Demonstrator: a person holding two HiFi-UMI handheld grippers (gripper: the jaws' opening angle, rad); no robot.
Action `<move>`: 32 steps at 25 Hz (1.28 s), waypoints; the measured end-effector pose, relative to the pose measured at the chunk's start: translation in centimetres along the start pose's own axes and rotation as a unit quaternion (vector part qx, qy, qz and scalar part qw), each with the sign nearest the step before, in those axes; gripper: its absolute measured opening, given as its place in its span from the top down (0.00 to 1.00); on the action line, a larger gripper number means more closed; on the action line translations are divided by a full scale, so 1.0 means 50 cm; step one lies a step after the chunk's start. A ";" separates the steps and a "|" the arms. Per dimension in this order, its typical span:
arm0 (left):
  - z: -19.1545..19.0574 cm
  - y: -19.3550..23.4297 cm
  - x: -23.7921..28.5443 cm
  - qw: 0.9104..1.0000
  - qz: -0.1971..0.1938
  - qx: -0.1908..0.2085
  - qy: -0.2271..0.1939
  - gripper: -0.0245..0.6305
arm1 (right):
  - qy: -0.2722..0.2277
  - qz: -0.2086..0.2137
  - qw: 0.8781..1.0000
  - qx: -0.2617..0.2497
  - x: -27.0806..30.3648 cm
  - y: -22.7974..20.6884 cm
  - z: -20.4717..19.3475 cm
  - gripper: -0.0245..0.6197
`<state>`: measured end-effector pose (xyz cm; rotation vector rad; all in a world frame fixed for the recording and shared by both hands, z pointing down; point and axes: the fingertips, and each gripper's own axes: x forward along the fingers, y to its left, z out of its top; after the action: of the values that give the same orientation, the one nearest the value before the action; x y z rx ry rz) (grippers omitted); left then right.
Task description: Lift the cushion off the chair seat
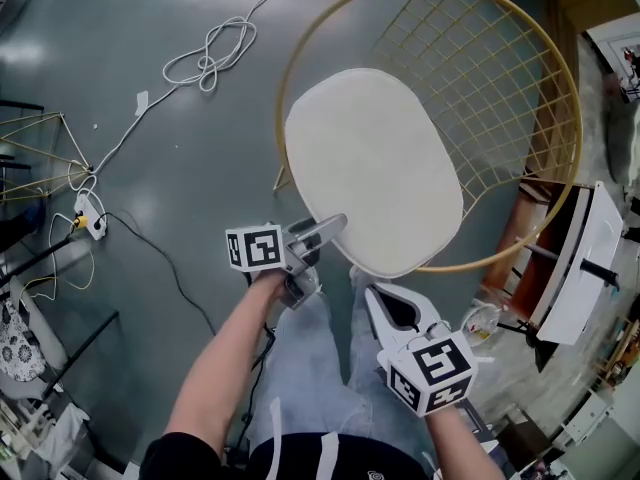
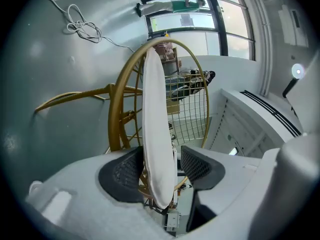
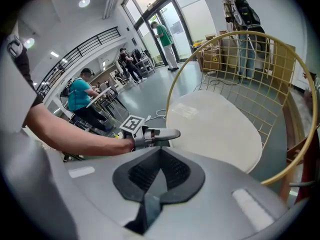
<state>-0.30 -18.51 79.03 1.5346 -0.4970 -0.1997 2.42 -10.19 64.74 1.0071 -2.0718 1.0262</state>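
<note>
Left gripper [image 1: 330,230], jaws spread, straddles the seven-o'clock edge of the white oval fabric cushion [image 1: 375,168]; right gripper [image 1: 372,293], closed, sits at six.

The cushion [image 1: 372,168] lies on the seat of the chair [image 1: 520,78], whose back stands behind it and to its right. The left gripper [image 1: 333,225] is at the cushion's near edge, with that edge between its jaws. The right gripper [image 1: 373,296] is just before that edge, right of the left gripper. A cable [image 1: 210,56] lies on the floor [image 1: 150,198] left of the chair.
</note>
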 end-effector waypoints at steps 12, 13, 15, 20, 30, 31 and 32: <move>-0.006 -0.019 0.014 1.000 0.015 0.001 0.022 0.88 | -0.005 -0.011 1.000 0.012 -0.022 -0.020 0.004 0.96; -0.005 -0.027 0.014 1.000 0.014 0.002 0.022 0.88 | -0.008 -0.011 1.000 0.012 -0.026 -0.019 0.006 0.96; -0.002 -0.047 0.013 1.000 0.011 0.005 0.024 0.88 | -0.013 -0.011 1.000 0.009 -0.034 -0.014 0.014 0.96; 0.006 -0.110 0.007 1.000 0.005 0.008 0.018 0.89 | -0.029 -0.016 0.999 0.005 -0.062 -0.003 0.046 0.96; 0.041 -0.206 0.003 0.999 0.005 0.033 -0.002 0.89 | -0.064 -0.022 0.998 -0.011 -0.098 -0.003 0.110 0.96; 0.040 -0.218 -0.001 0.999 0.006 0.032 -0.004 0.89 | -0.065 -0.023 0.998 -0.011 -0.107 -0.001 0.115 0.96; 0.038 -0.230 -0.005 0.999 0.007 0.034 -0.005 0.89 | -0.067 -0.023 0.997 -0.012 -0.117 0.001 0.120 0.96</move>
<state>0.77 -20.65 67.61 1.5961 -0.5272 -0.1816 4.38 -13.10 57.13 1.1344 -2.1513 0.9314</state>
